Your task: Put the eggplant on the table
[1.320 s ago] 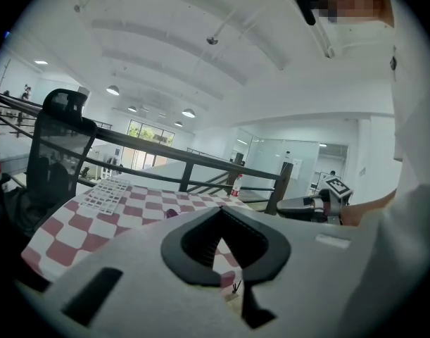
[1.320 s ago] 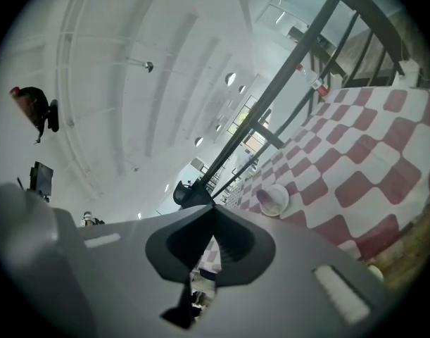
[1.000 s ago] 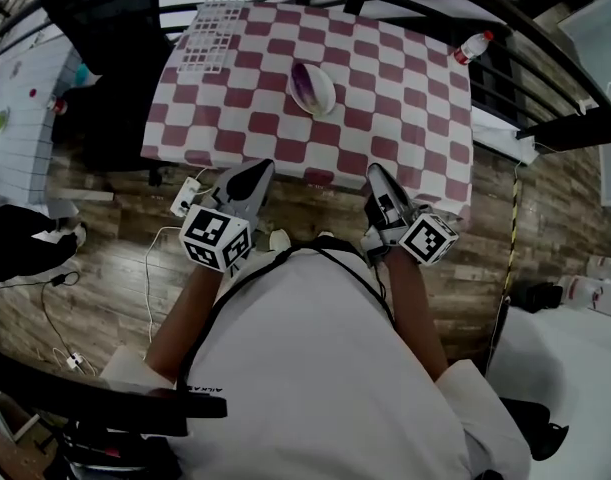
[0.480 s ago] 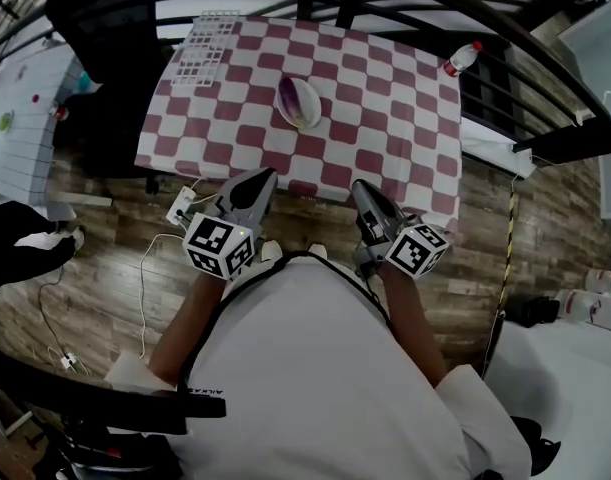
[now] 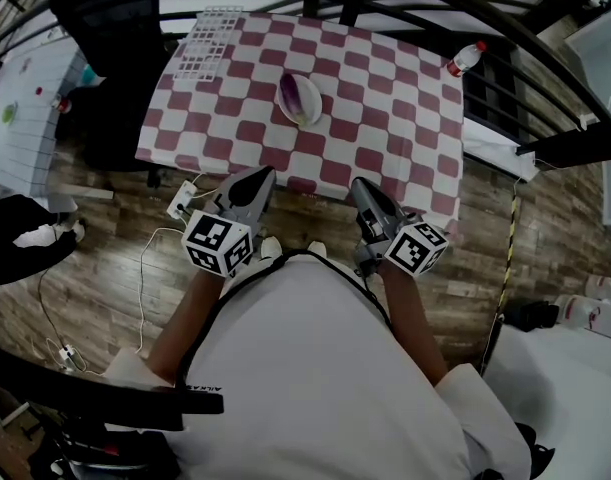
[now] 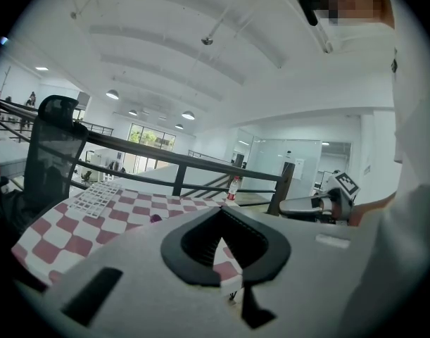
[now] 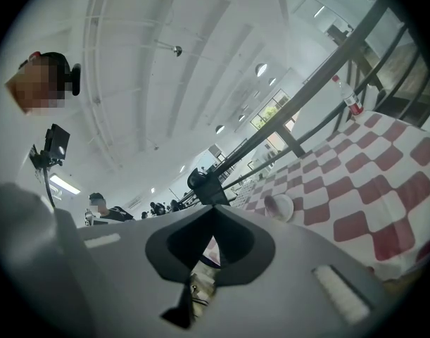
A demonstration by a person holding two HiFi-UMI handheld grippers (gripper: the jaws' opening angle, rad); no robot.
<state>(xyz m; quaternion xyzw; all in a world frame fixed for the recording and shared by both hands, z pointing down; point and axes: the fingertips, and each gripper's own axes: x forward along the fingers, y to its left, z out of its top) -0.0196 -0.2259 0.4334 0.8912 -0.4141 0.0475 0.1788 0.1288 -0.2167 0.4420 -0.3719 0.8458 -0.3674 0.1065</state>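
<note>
Table (image 5: 405, 118) lies ahead of both grippers, and neither is over it yet. Left gripper (image 5: 257, 175) has its jaws closed with nothing held; right gripper (image 5: 357, 186) is the same, closed and empty. Bowl (image 5: 307, 111) sits on the cloth ahead of and between them, well apart from both sets of tips. Eggplant (image 5: 295, 90) lies inside it, long axis running roughly away from the grippers, slightly skewed. Left tips look marginally nearer — my call, either could reach. Head view gives the axis and both offsets. Left gripper view shows only a purple sliver past its own jaws. Right gripper view shows the bowl side-on — contents hardly readable.
</note>
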